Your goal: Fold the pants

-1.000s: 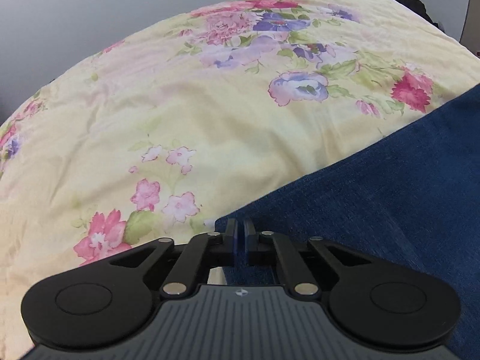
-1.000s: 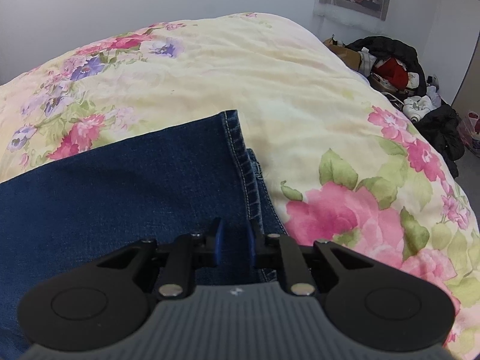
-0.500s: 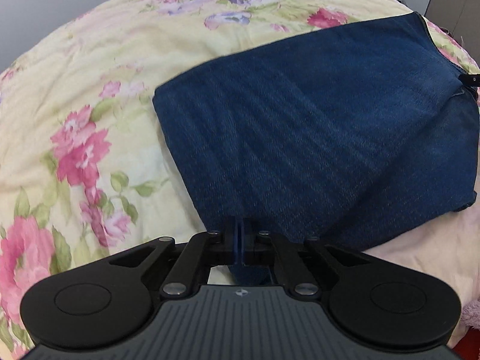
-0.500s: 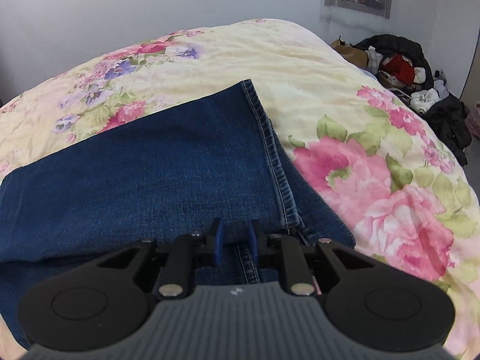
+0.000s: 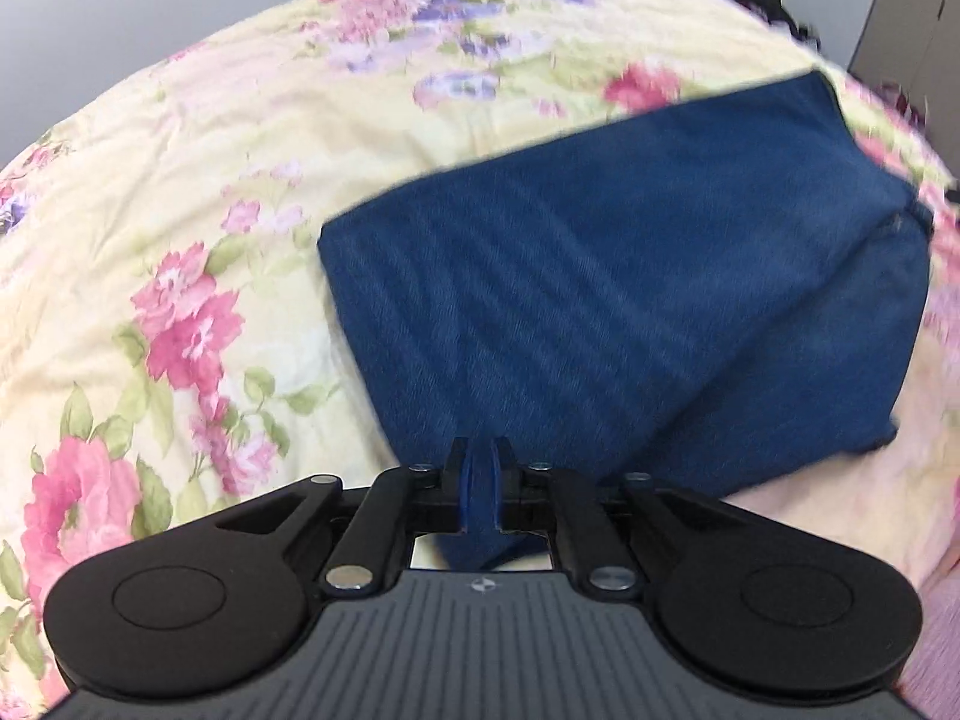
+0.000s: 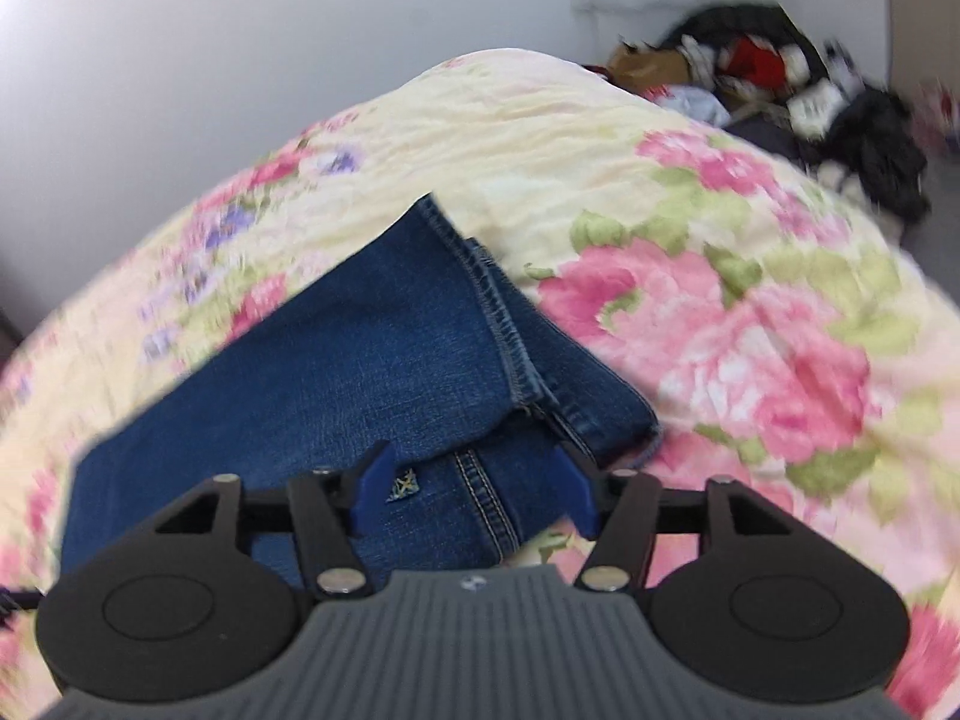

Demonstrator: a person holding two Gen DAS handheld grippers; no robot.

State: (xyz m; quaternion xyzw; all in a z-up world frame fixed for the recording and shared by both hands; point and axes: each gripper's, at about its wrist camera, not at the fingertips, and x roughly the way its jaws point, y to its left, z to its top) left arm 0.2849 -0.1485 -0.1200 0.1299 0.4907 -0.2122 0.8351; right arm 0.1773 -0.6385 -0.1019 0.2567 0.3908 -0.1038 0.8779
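The dark blue denim pants (image 5: 606, 300) lie folded into a broad slab on the bed's pale yellow quilt printed with pink and purple flowers (image 5: 180, 192), a stitched hem (image 6: 498, 312) running across the top layer in the right wrist view. The left hand-held gripper (image 5: 478, 483) is clenched on a fold of the denim at the slab's near edge, blue cloth pinched between its blue pads. The right hand-held gripper (image 6: 474, 489) is released, its blue pads (image 6: 375, 483) spread wide above the near corner of the pants, touching nothing that can be made out. Beyond the far right edge of the bed sits a heap of dark, red and white clothes (image 6: 780, 84) against a plain pale wall (image 6: 240, 60). A small pattern mark shows on the left pad, too blurred to read.
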